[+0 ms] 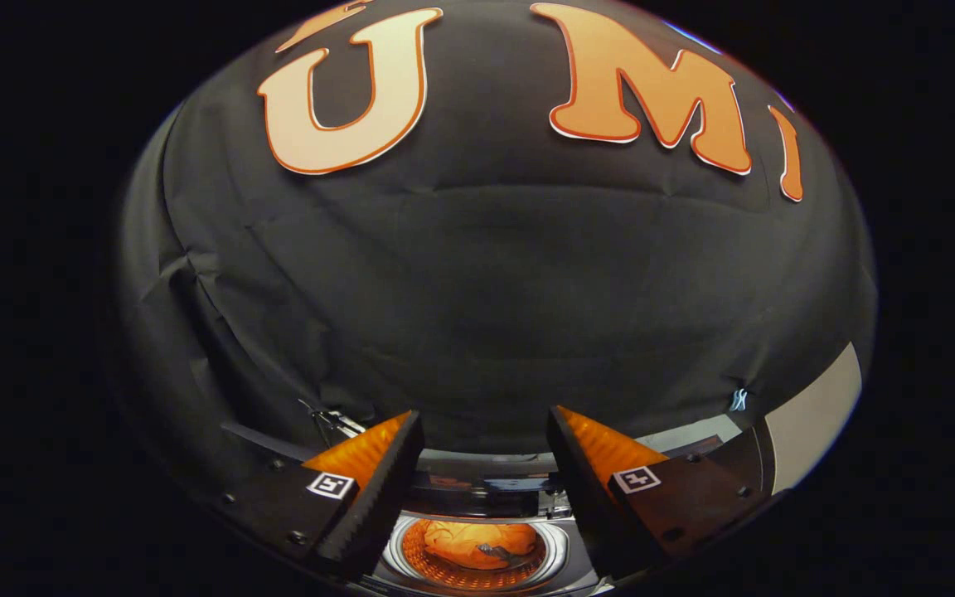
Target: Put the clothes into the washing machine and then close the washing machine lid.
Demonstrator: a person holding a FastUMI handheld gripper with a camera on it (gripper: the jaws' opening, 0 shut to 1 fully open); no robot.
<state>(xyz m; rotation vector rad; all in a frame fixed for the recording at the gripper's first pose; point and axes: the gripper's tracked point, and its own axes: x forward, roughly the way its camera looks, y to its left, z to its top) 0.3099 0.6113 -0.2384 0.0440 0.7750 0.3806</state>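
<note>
My gripper (484,431) stands open with nothing between its fingers, held high above the washing machine (477,506). Below and between the fingers I see the machine's round drum opening (477,554) with its shiny rim. An orange garment (469,543) lies crumpled inside the drum. The lid (482,483) stands raised at the far side of the opening, a dark glossy panel behind the drum.
The black booth wall rises close behind the machine. A pale surface (813,419) shows beyond the right finger. A thin metal wire or hook (332,423) sticks out just past the left finger.
</note>
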